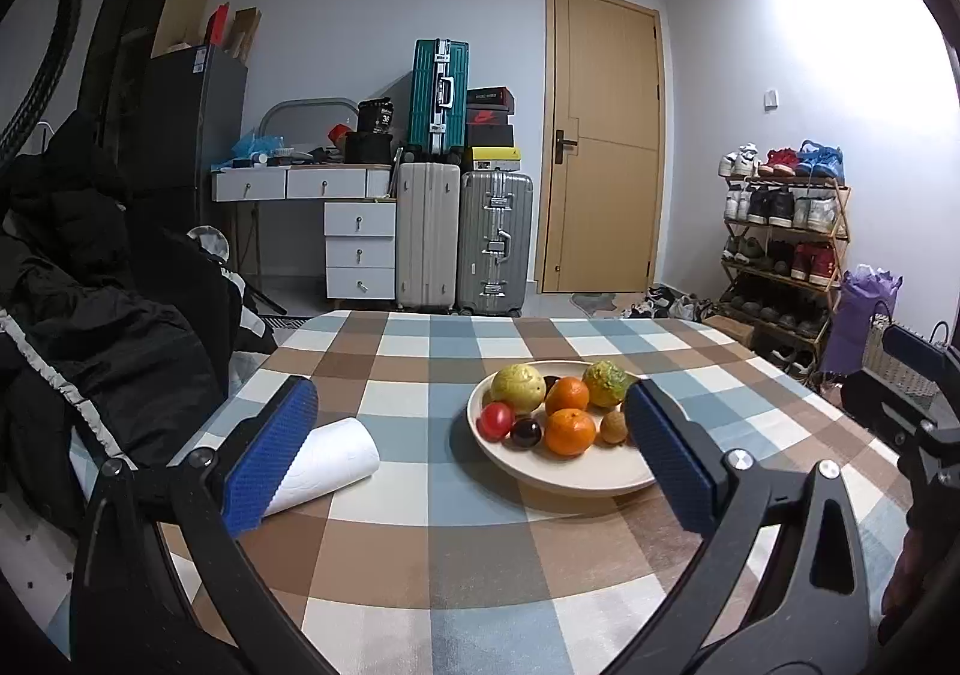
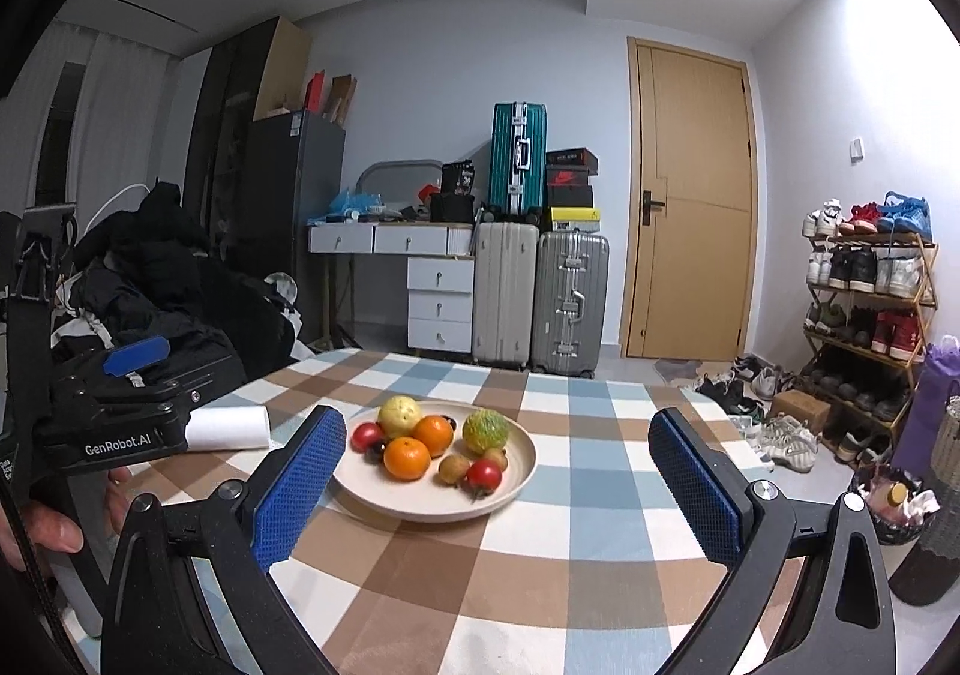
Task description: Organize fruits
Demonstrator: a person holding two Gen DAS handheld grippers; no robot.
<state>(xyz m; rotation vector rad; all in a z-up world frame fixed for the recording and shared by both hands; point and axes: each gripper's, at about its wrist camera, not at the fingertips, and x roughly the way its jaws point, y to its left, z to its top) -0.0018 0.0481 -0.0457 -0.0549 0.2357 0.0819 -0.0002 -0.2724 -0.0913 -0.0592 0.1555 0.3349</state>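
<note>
A cream plate [image 1: 576, 480] [image 2: 420, 504] sits on the checked tablecloth and holds all the fruit. On it are two oranges [image 1: 570, 431] [image 2: 407, 458], a yellow fruit [image 1: 519, 387] [image 2: 400, 416], a bumpy green-yellow fruit [image 1: 605, 382] [image 2: 485, 431], red tomatoes [image 1: 495, 421] [image 2: 483, 475], a dark plum [image 1: 526, 432] and a small brown fruit [image 1: 613, 427] [image 2: 453, 468]. My left gripper [image 1: 469, 388] is open and empty, with the plate ahead between its blue pads. Just short of the plate's near right side, my right gripper [image 2: 495, 418] is also open and empty.
A white paper roll [image 1: 330, 465] [image 2: 231, 428] lies on the table left of the plate. Dark clothes [image 1: 120, 315] are piled off the left edge. A shoe rack [image 2: 870, 315] and a dark basket [image 2: 900, 501] stand to the right. Suitcases [image 1: 462, 243] stand beyond the table.
</note>
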